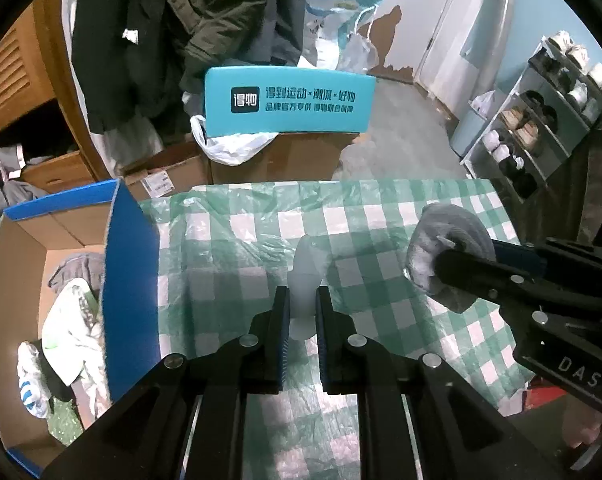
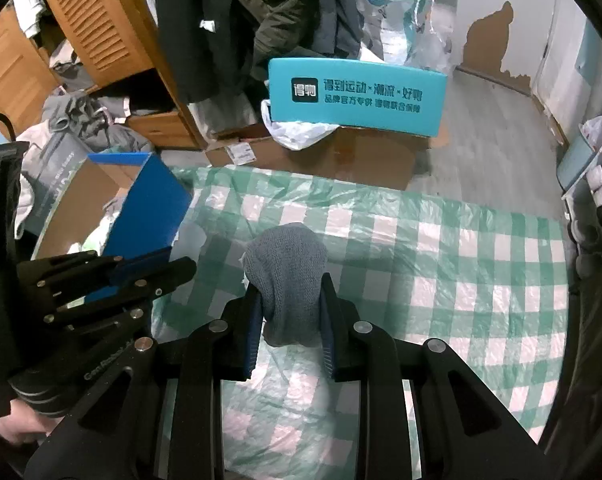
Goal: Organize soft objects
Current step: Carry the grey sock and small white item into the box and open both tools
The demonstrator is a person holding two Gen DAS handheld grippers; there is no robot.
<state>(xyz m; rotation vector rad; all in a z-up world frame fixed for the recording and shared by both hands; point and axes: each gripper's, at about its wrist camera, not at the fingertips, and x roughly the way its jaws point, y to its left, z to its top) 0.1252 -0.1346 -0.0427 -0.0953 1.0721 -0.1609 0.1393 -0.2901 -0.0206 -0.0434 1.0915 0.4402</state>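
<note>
Left tongs (image 1: pixel 303 304) are clenched on a pale, translucent soft item (image 1: pixel 305 270) at lower centre of the left view, held clear of the checked table (image 1: pixel 229 240). Right tongs (image 2: pixel 289 300) grasp a grey knitted sock (image 2: pixel 287 268), bunched upright between the pads at centre frame. The open blue box (image 1: pixel 131 280), lower left, already contains soft goods; judged the intended destination for both items.

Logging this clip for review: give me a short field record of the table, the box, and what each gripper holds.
surface: table with green checked cloth under clear plastic
left gripper: shut on a thin white item, kind unclear
right gripper: shut on a grey knitted sock
box: blue cardboard box, open, at the table's left end, clothes inside
</note>
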